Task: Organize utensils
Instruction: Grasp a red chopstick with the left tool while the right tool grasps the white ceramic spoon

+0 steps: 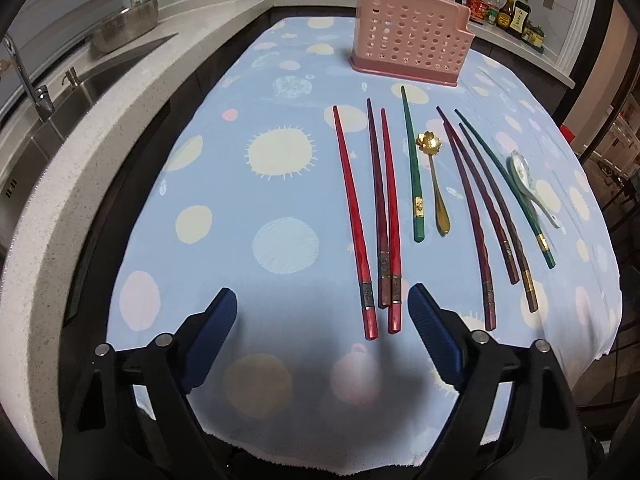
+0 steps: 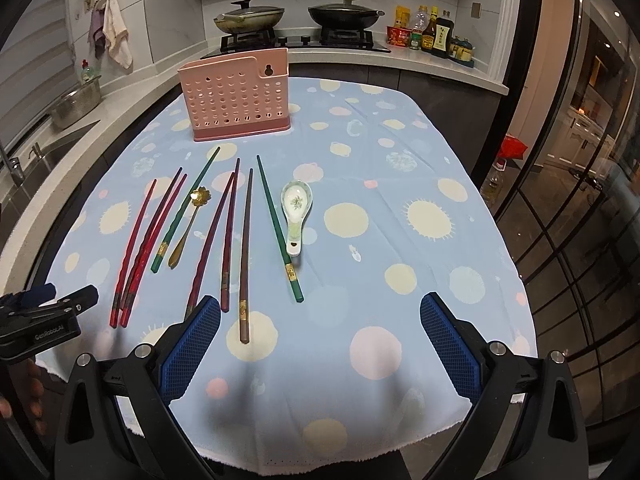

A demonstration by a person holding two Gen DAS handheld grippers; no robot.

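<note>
Several chopsticks lie side by side on the dotted blue cloth: red ones, purple and brown ones and two green ones. Among them are a gold flower spoon and a white ceramic spoon. A pink perforated holder stands upright behind them. My left gripper is open over the near edge, with the red chopsticks' near ends just inside its right finger. My right gripper is open too, and the brown chopstick's near end lies close to its left finger.
A steel sink with a tap and a metal bowl runs along the left counter. Two pans sit on the stove behind the table, with sauce bottles beside it. A glass door stands at the right.
</note>
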